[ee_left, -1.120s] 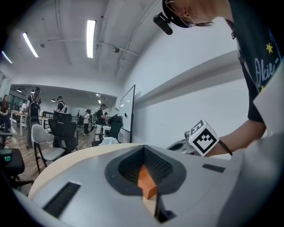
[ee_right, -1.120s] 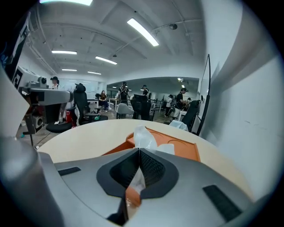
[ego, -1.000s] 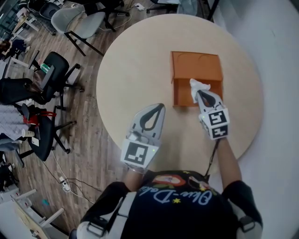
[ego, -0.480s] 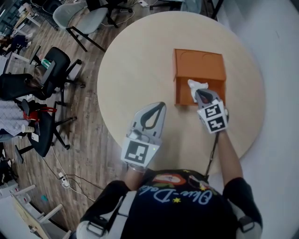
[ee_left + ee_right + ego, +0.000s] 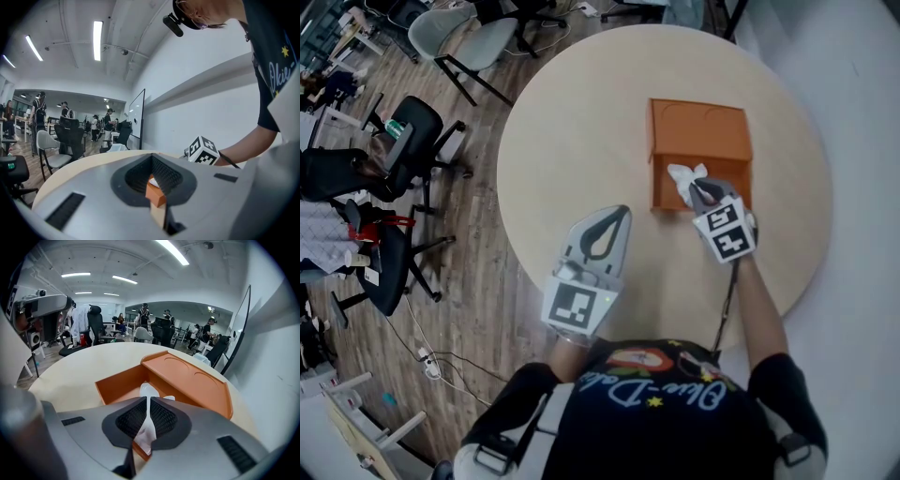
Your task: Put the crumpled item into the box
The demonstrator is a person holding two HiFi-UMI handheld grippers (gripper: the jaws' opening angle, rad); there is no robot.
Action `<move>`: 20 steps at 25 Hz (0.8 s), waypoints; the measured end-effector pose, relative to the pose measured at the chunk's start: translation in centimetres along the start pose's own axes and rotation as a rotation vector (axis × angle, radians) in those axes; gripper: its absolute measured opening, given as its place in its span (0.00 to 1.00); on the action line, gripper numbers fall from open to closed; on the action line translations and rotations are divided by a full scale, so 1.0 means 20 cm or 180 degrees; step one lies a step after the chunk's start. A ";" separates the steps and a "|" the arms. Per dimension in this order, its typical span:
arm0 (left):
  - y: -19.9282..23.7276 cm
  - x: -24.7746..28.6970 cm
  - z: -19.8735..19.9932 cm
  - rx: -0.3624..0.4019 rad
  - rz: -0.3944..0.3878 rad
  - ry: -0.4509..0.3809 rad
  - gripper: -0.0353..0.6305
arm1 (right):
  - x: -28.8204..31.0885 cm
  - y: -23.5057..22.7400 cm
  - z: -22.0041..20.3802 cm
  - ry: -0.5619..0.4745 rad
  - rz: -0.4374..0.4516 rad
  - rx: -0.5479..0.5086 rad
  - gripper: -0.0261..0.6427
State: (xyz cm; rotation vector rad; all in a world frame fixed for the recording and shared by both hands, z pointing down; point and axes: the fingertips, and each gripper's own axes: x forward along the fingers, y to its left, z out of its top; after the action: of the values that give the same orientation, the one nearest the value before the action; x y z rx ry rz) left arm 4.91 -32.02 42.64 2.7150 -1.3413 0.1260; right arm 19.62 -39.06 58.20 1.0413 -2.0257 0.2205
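Note:
The orange box (image 5: 698, 131) lies on the round table with its lid folded flat at the far side and its open part near me. My right gripper (image 5: 698, 191) hovers over the open part's near edge, shut on the crumpled white item (image 5: 682, 176), which pokes out past the tips above the box's inside. In the right gripper view the crumpled item (image 5: 148, 391) is pinched between the jaws of the right gripper (image 5: 147, 401), above the box (image 5: 119, 380). My left gripper (image 5: 617, 217) rests left of the box, shut and holding nothing.
The round wooden table (image 5: 572, 141) ends close to my body and at the right near a pale floor. Office chairs (image 5: 403, 150) stand on the wood floor to the left. The left gripper view shows the right gripper's marker cube (image 5: 202, 151) and people far off.
My right gripper has moved forward and a little left with the crumpled item, from the box's near edge to over its open part. The left gripper has stayed put.

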 end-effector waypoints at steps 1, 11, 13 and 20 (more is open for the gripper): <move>0.00 0.00 0.00 0.0000 0.0005 0.0002 0.04 | 0.00 0.00 0.00 -0.0010 -0.0001 0.0017 0.04; -0.01 -0.05 0.03 0.0039 0.0000 -0.0033 0.04 | -0.20 -0.04 0.12 -0.0621 -0.0179 0.0549 0.04; -0.01 -0.05 0.04 0.0045 -0.0015 -0.0051 0.04 | -0.28 -0.06 0.15 -0.0802 -0.0270 0.0637 0.04; -0.07 -0.07 0.09 0.0090 -0.0122 -0.0106 0.04 | -0.60 -0.02 0.25 -0.1277 -0.0418 0.0858 0.04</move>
State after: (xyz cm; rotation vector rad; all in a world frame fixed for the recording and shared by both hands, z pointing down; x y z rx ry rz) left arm 5.24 -30.20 40.58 2.7765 -1.3051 0.0979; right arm 20.69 -34.56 46.07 1.4780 -2.3148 0.2343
